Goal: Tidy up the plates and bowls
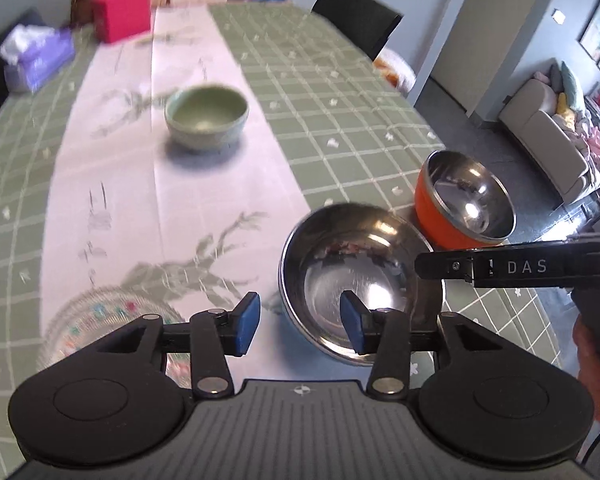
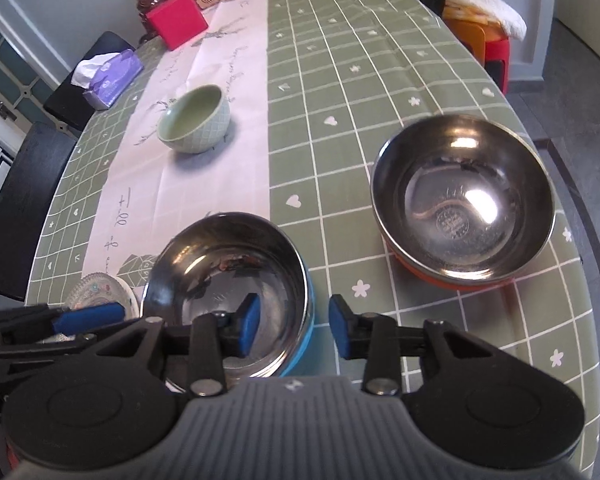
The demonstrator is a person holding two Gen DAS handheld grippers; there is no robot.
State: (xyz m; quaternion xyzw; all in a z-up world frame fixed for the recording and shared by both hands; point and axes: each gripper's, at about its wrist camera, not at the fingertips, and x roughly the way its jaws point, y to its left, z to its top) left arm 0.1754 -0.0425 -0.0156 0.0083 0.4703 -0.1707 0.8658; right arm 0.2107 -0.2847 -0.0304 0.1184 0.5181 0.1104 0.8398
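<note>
Table (image 2: 380, 60), long, under a green checked cloth with a pale printed runner (image 2: 220, 92) down its length. Green bowl (image 2: 195, 119), ceramic, upright on the runner, in the upper left of the right wrist view and upper middle of the left wrist view, well apart from the other bowls. Blue bowl (image 2: 236, 292), steel-lined with a blue outer wall, upright at the near end of the table, low centre-left in the right wrist view, straddling the edge of the runner. Orange bowl (image 2: 462, 196), steel-lined with an orange outer wall, upright on the green cloth at the right of the right wrist view, near the table's edge and apart from the blue bowl. Patterned plate (image 2: 100, 294), only partly seen, just to the left of the blue bowl. Left gripper (image 1: 298, 322), blue pads spread, one pad to each side of the blue bowl's rim, neither visibly pressing on it; nothing held. Right gripper (image 2: 294, 330), pads likewise spread across the opposite rim of the same bowl, one over its inside and one outside, not pinching it. Pink box (image 2: 176, 20) and tissue pack (image 2: 110, 76) at the upper left of the table. Dark chair (image 1: 356, 18) at the far side.
</note>
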